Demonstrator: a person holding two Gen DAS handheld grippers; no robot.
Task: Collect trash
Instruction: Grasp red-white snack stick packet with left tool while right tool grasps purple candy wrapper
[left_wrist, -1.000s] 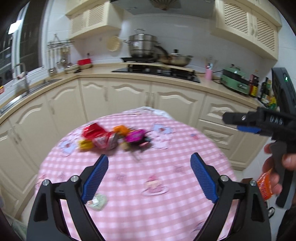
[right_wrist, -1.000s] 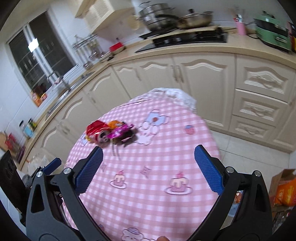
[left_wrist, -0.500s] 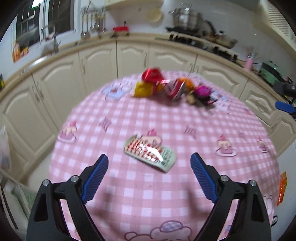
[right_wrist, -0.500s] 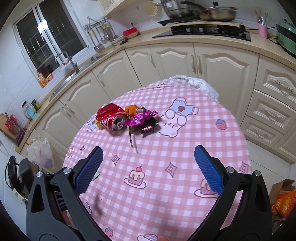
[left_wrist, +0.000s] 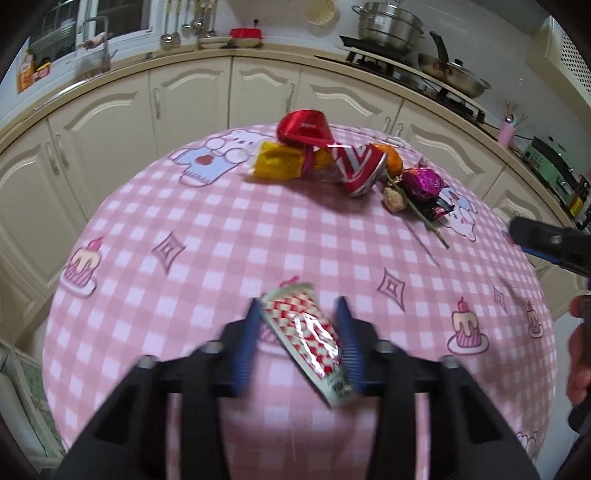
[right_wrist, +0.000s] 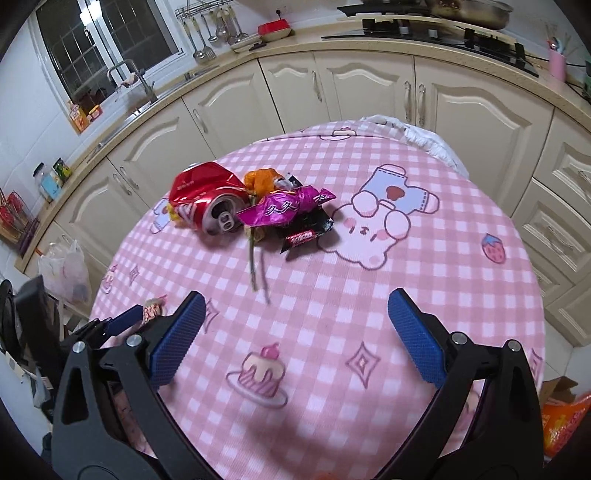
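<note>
We see one round table (right_wrist: 424, 295) under a pink checked cloth, with one heap of trash at upper centre of both views: one crushed red can (right_wrist: 207, 203), one yellow wrapper (left_wrist: 280, 164), one magenta wrapper (right_wrist: 284, 210), one black wrapper (right_wrist: 306, 230), one orange scrap (right_wrist: 260, 179) and one thin stem (right_wrist: 253, 258). A seventh piece, a red-and-white checked wrapper (left_wrist: 306, 332), sits low in the left wrist view, between the blue pads of our left gripper (left_wrist: 299, 343), which have drawn in from their wide spread half a second ago and now pinch it. Our right gripper (right_wrist: 295, 336) hovers level above the cloth at lower centre of its view, fingers (right_wrist: 413, 334) spread wide as before, holding nothing.
</note>
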